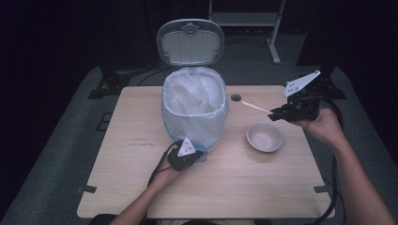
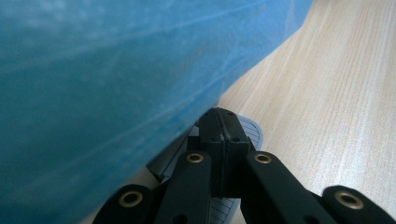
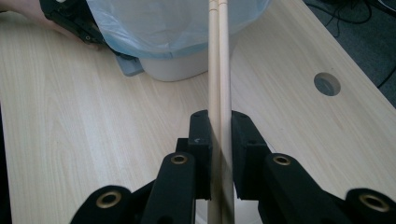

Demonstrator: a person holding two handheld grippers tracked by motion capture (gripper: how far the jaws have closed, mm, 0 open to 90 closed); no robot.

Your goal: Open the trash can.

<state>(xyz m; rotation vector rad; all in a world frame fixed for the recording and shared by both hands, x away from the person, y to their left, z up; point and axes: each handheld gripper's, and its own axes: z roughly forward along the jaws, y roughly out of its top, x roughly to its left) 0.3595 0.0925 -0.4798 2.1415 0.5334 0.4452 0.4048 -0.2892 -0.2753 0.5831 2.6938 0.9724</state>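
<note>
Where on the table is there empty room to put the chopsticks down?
The table is bare along its near edge and on the left side, left of the bin. It gets crowded around the bowl, and at the bin's base where the left hand-held gripper rests.

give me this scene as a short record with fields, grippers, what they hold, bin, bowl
left gripper: jaws shut, pressing down on the bin's pedal
right gripper: shut on a pair of wooden chopsticks, held above the table, tips pointing toward the bin
bin: lid standing open, lined with a pale bag
bowl: on the table right of the bin, looks empty
table hole: beside the bin's rim
</note>
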